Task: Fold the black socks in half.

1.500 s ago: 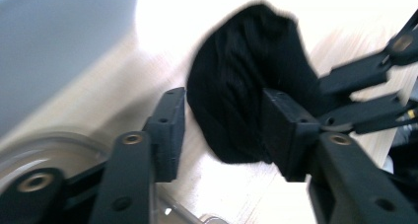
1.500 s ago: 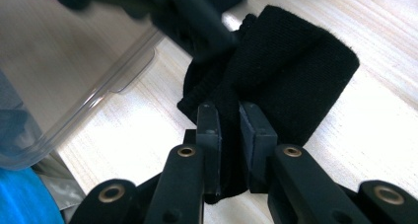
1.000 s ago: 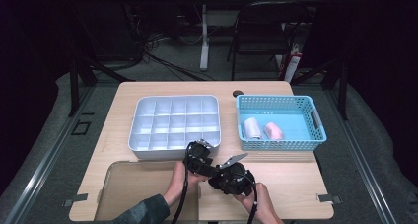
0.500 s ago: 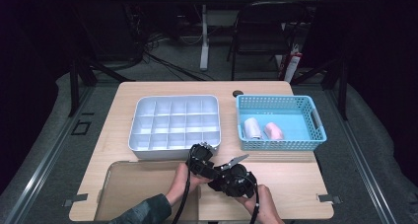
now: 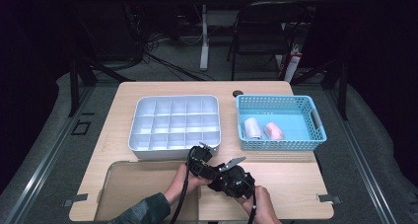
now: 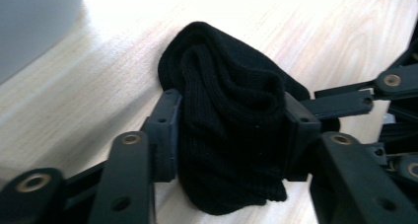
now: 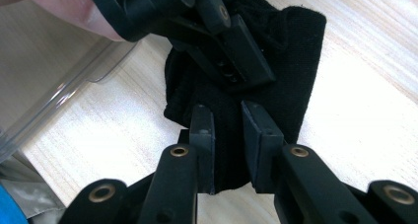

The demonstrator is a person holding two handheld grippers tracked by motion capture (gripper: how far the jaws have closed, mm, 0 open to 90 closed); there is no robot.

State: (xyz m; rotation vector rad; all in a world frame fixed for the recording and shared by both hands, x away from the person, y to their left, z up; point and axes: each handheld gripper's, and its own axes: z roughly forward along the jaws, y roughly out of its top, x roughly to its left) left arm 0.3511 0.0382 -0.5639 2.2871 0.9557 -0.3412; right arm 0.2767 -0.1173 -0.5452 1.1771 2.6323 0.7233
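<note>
lying on a pale wooden table [image 5: 296, 179] in a dark room, a rolled black knitted sock [image 6: 231, 135] is pinched by the left gripper [image 6: 229, 130], whose jaws have just been closing, and by the right gripper [image 7: 227, 135]; a white compartment tray [image 5: 173, 125] stands near.

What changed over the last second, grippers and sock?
The left gripper has just been closing its jaws and now clamps the black sock on both sides. Both hands drifted slightly toward the table's near edge, away from the white tray. The right gripper keeps its pinch on the sock's other end. Tray, blue basket and its two rolls unchanged.
</note>
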